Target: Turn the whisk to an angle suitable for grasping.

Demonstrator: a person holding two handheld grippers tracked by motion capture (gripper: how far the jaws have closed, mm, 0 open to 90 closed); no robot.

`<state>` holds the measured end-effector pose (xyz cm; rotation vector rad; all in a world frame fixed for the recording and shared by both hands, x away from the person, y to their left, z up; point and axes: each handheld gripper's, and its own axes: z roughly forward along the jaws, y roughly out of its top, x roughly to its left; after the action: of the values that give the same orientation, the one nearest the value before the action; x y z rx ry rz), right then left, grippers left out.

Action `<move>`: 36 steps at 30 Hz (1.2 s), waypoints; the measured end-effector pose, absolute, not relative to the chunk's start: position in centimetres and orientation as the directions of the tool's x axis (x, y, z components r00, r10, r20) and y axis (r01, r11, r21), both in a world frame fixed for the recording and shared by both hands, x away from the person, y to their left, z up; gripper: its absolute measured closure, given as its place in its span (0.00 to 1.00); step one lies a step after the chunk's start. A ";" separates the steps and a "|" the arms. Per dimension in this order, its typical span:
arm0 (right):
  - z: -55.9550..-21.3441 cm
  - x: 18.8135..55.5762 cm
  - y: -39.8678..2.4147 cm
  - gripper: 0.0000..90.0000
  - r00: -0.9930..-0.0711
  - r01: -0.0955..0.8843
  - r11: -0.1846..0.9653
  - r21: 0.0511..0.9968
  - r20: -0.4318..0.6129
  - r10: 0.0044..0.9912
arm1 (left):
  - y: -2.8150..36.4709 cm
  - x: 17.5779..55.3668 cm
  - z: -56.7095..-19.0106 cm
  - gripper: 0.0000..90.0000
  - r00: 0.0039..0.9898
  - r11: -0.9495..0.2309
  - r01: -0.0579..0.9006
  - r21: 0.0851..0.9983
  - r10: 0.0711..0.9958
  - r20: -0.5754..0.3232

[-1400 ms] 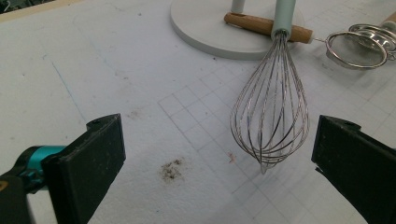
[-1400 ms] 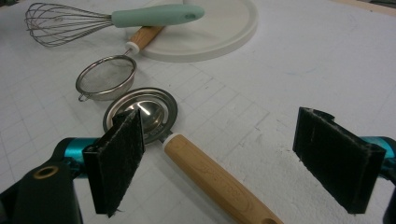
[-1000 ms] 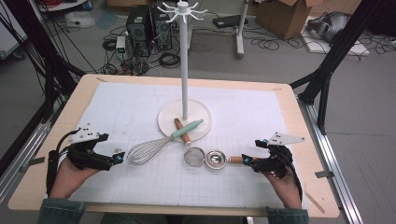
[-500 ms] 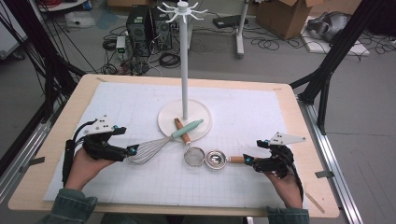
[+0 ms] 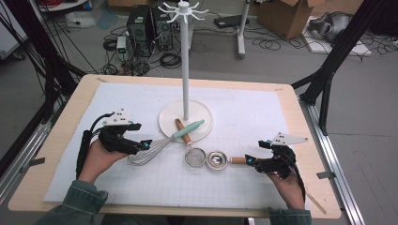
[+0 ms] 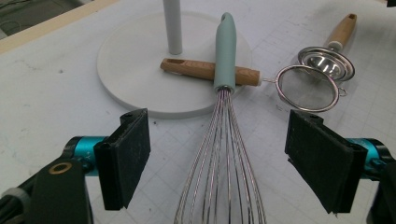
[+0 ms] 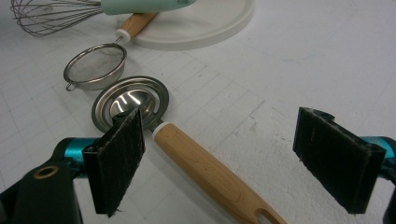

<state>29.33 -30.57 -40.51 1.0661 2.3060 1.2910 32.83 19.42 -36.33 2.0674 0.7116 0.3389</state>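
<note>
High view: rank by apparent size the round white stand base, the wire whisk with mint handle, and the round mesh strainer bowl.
1. Round white stand base, largest.
2. Wire whisk with mint handle: longer but slimmer, so this ranking is by area.
3. Round mesh strainer bowl, clearly smallest.

Left gripper (image 5: 146, 144) is held low over the table's left side, pointed toward the centre, by the left hand (image 5: 98, 159), which is wrapped round its body from behind. In the left gripper view (image 6: 219, 161) the jaws have just been closing, yet a wide gap is kept between the pads (image 6: 128, 156), which press on nothing. Right gripper (image 5: 249, 161) is held low at the table's right side, aimed toward the centre; the right hand (image 5: 284, 183) is seen behind it. Its jaws stand apart in the right gripper view (image 7: 231, 158), pads gripping nothing. Both sleeved forearms enter from the bottom edge of the high view.
</note>
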 end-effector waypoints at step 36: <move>-40.6 29.5 -30.9 0.17 -0.684 0.463 0.322 0.826 0.101 0.723 | 12.5 37.8 -36.8 0.37 0.840 -0.545 0.382 0.746 0.542 -0.034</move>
<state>29.53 -30.88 -40.58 1.0675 2.3048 1.2950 37.77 12.50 -36.81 2.2124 0.6699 0.2547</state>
